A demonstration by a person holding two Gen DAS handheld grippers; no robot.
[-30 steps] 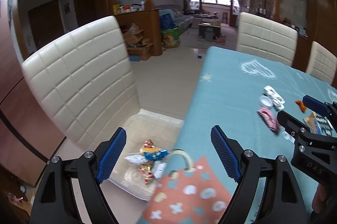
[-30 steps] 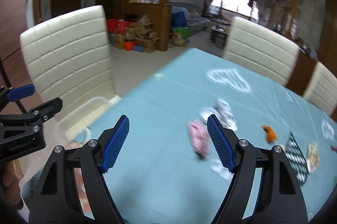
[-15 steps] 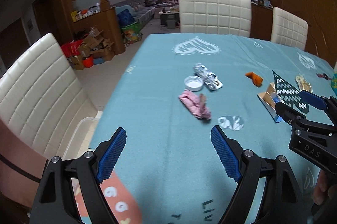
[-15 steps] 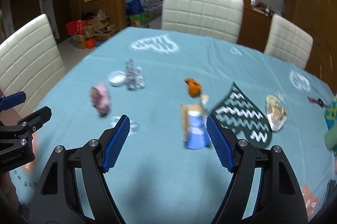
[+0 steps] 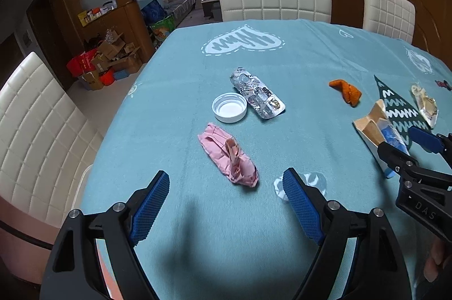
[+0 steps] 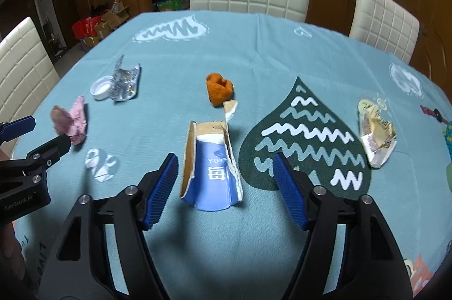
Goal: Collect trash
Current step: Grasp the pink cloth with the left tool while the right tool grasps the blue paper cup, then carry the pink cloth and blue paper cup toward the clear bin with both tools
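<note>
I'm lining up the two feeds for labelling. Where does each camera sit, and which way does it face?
Left wrist: on the left gripper, facing across the table at the pink wrapper; the right gripper shows at right.
Right wrist: on the right gripper, facing the torn blue carton; the left gripper shows at left.
Shared: pink wrapper, carton, white cap.

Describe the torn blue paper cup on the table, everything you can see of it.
The torn blue paper cup lies flattened on the teal tablecloth, split open along its length so the brown inner lining shows along the ripped edges. Its blue outside carries white printed characters. A small torn scrap lies apart beyond it, near the orange peel. The cup's right edge sits beside the dark leaf print. It lies just ahead of the open right claw, between its blue pads, untouched.
</note>
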